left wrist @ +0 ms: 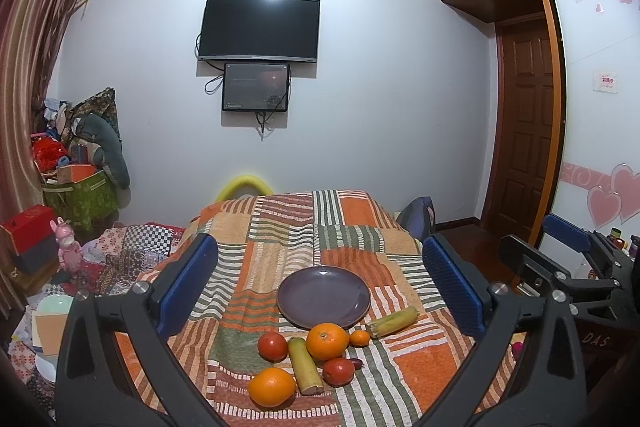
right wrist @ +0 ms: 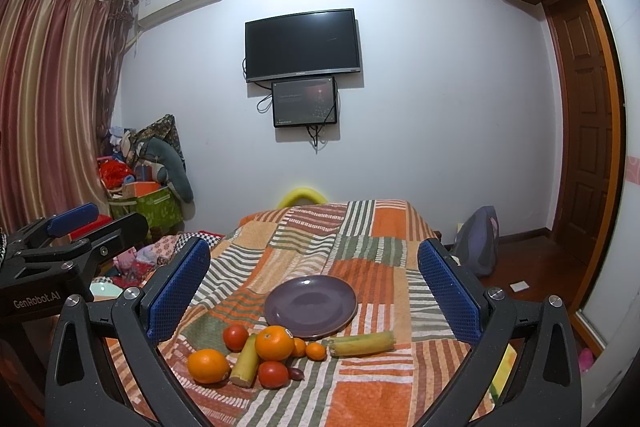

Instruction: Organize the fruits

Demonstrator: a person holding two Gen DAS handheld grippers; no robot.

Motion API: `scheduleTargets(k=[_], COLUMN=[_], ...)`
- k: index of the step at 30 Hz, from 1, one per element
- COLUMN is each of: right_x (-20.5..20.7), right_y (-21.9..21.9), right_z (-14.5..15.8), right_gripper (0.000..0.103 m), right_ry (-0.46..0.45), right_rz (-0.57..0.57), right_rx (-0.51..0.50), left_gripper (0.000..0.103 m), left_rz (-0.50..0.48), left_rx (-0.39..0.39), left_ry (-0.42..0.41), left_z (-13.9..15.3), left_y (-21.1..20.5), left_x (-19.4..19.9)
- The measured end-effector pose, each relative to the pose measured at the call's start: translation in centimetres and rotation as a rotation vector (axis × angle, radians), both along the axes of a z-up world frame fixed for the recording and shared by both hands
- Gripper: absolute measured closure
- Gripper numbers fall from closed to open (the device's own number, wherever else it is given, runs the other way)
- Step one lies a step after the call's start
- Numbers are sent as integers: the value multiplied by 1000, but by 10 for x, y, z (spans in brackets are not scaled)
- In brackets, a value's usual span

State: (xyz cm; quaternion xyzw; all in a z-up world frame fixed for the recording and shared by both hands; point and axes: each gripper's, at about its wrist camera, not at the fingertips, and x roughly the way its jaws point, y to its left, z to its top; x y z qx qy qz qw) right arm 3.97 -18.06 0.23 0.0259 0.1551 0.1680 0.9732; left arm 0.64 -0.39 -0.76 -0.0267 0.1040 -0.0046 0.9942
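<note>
Both the left gripper [left wrist: 320, 279] and the right gripper [right wrist: 314, 279] hang with jaws spread wide and hold nothing, above a striped patchwork cloth [left wrist: 360, 227]. A bare purple plate [left wrist: 323, 295] sits on the cloth. Just in front of it lie oranges [left wrist: 327, 340], tomatoes [left wrist: 272, 345] and two yellow-green stalk pieces [left wrist: 305, 364], bunched and touching.

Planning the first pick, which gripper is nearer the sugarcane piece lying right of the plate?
Right, probably. The right gripper hovers open, with the sugarcane piece slightly right of its centre; from the left gripper, also open, it lies farther right.
</note>
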Motion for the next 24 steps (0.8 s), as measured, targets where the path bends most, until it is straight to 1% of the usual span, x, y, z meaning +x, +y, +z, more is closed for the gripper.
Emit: scheduleTargets(k=[8, 13, 14, 15, 16, 17, 18, 19, 21, 23, 24], right_x=[1, 4, 4, 6, 5, 7, 7, 10, 14, 18, 22], right_y=[0, 2, 3, 5, 4, 5, 6, 7, 7, 8, 8], right_z=[0, -4, -5, -6, -8, -10, -12, -14, -18, -23, -27], right_gripper=[0, 0, 1, 6, 9, 16, 19, 20, 27, 30, 33], right_ry=[3, 10, 8, 11, 13, 20, 27, 41, 59, 76, 88], right_rz=[7, 16, 17, 19, 21, 28, 33, 40, 47, 57, 63], right_rx=[-4, -22, -27, -37, -42, -46, -47, -50, -51, -54, -60], left_gripper=[0, 0, 0, 0, 2, 4, 8, 13, 17, 18, 18], left_rz=[-7, -4, -5, -6, -5, -4, 0, 1, 1, 3, 9], left_rx=[5, 5, 1, -3, -7, -9, -10, -9, -7, -3, 2], left_ry=[1, 1, 4, 8, 12, 17, 24, 31, 61, 84, 99], left_z=[-2, -4, -4, -5, -5, -6, -7, -8, -12, -16, -20], left_y=[-1, 1, 2, 3, 5, 7, 9, 10, 13, 17, 20], left_x=[2, 1, 2, 3, 4, 6, 7, 9, 14, 20, 24])
